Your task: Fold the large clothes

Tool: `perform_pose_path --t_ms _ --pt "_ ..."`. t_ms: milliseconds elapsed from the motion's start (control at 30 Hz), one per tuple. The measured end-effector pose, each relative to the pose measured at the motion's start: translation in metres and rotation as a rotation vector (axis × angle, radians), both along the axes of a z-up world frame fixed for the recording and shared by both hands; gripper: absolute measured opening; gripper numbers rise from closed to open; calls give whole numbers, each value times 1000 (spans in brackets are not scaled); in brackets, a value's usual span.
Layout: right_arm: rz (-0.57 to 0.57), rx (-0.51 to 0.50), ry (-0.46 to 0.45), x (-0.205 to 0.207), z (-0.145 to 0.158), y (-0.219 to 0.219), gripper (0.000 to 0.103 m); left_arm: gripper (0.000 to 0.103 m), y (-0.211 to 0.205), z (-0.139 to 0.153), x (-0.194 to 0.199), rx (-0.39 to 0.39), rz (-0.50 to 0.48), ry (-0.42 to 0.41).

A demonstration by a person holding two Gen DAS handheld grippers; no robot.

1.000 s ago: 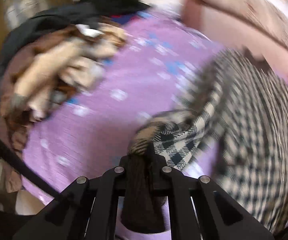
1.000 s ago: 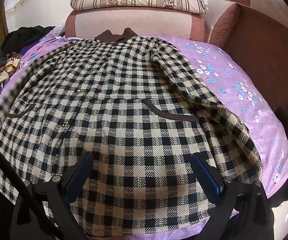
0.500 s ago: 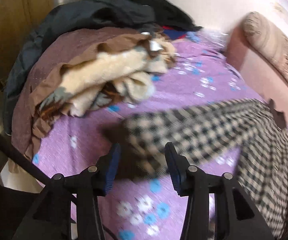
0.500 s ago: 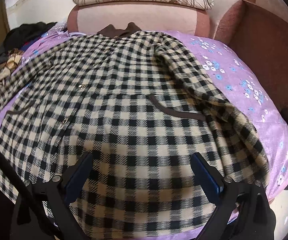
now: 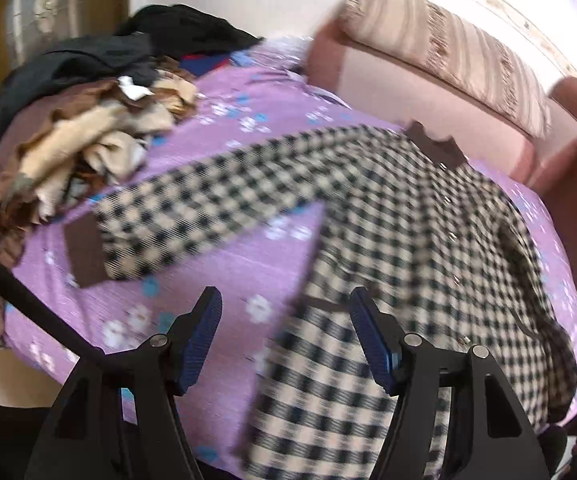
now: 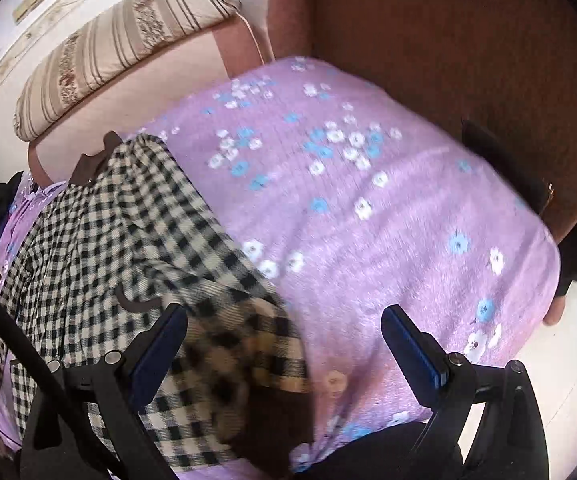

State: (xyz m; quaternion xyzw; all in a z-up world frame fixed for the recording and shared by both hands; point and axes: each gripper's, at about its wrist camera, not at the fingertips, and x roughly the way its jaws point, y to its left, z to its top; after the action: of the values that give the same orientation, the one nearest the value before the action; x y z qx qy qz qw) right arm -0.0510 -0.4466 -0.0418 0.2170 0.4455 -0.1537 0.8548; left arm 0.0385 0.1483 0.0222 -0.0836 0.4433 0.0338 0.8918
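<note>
A black-and-cream checked coat (image 5: 408, 240) with a brown collar lies flat on the purple flowered bed cover (image 5: 224, 280). Its left sleeve (image 5: 192, 208) stretches out to the left and ends in a brown cuff (image 5: 86, 250). My left gripper (image 5: 284, 336) is open and empty above the coat's left edge. In the right wrist view the coat (image 6: 100, 240) fills the left side, and its right sleeve (image 6: 244, 344) with a brown cuff lies by the bed's near edge. My right gripper (image 6: 284, 344) is open and empty over that sleeve end.
A pile of brown, cream and dark clothes (image 5: 80, 128) sits at the bed's far left. A striped bolster (image 5: 448, 52) lies on the pink headboard (image 5: 408, 92). A brown sofa arm (image 6: 468, 80) borders the bed on the right. The bare cover (image 6: 368, 200) lies right of the coat.
My left gripper let go of the left sleeve cuff, opened and pulled back; the sleeve now lies spread out leftward. My right gripper swung right to the right sleeve's end.
</note>
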Motion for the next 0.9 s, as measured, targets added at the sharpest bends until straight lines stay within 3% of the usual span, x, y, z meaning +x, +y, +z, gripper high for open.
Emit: perform_pose_path --t_ms 133,300,433,600,667,733,767,900 --pt "63 104 26 1 -19 1 100 65 -23 -13 -5 -16 -52 48" --pt "75 43 34 -1 -26 4 94 65 -35 -30 -15 -42 -84 102" --pt "45 121 13 -5 -30 -12 86 65 -35 -36 -22 -69 -80 123" --pt "210 127 -31 -5 -25 23 86 65 -34 -34 -29 -90 -79 124" --pt "280 83 -3 -2 -28 45 74 65 -36 -33 -30 -88 -83 122" --pt "340 50 45 3 -33 58 10 65 -38 -30 -31 -82 -85 116" --pt "353 9 97 9 -37 61 10 65 -39 -29 -31 -79 -86 110" --pt "326 -214 112 27 -8 48 9 65 -43 -22 -33 -62 -89 83"
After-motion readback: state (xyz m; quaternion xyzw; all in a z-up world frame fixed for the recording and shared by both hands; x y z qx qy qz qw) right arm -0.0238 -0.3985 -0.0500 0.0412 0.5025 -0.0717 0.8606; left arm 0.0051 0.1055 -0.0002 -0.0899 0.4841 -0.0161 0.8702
